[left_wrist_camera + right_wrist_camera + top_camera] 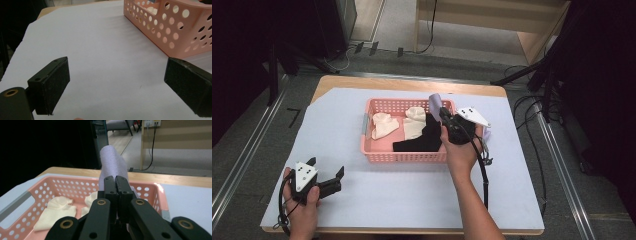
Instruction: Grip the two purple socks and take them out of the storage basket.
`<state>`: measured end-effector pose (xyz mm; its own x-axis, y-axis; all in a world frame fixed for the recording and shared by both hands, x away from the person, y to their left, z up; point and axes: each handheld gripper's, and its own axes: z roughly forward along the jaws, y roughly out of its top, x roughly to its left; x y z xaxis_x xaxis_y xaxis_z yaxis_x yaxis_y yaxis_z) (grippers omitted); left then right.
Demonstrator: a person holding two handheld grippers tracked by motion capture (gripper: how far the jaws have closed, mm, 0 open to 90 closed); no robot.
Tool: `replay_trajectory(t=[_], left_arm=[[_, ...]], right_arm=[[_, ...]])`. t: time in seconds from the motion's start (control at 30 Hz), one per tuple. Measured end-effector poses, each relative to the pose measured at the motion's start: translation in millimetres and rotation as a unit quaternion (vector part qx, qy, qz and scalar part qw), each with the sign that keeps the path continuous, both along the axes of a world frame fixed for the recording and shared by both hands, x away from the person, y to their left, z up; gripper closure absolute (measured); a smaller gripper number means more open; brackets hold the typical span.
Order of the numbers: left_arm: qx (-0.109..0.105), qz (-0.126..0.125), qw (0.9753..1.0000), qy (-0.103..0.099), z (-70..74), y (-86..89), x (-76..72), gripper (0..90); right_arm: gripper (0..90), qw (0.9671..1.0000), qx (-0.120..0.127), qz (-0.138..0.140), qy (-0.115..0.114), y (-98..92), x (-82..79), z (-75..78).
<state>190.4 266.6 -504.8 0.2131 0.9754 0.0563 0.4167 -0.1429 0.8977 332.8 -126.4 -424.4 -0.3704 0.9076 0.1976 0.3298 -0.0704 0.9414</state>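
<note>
White paper covers your surface (412, 195), with wide bare room near your released left tongs (326, 172). Your right tongs (116, 180) pinch a soft lilac cloth (111, 162) above the holey pink plastic basket (404, 156).

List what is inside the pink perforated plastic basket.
Inside the pink perforated plastic basket lie two cream cloth pieces and a black cloth piece. The right claw holds a lilac cloth piece above it. Anything beneath the cloths is covered.
</note>
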Motion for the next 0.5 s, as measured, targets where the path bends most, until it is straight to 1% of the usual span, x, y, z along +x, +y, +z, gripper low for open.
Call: replay_trajectory(t=[0.03,0.2,0.33,0.5], left_arm=[[0.0,0.0,1.0,0.0,0.0,0.0,0.0,6.9],[0.0,0.0,1.0,0.0,0.0,0.0,0.0,6.9],[0.0,0.0,1.0,0.0,0.0,0.0,0.0,6.9],[0.001,0.0,1.0,0.0,0.0,0.0,-0.1,7.0]], right_arm=[[88.9,1.0,0.002,-0.002,-0.001,-0.9,-1.0,1.9],[88.9,0.9995,0.006,-0.01,-0.029,-9.4,-3.8,10.3],[88.8,0.999,0.005,-0.016,-0.042,-18.9,-5.9,16.8],[88.9,0.9982,0.011,-0.033,-0.048,-34.6,-8.6,23.4]])
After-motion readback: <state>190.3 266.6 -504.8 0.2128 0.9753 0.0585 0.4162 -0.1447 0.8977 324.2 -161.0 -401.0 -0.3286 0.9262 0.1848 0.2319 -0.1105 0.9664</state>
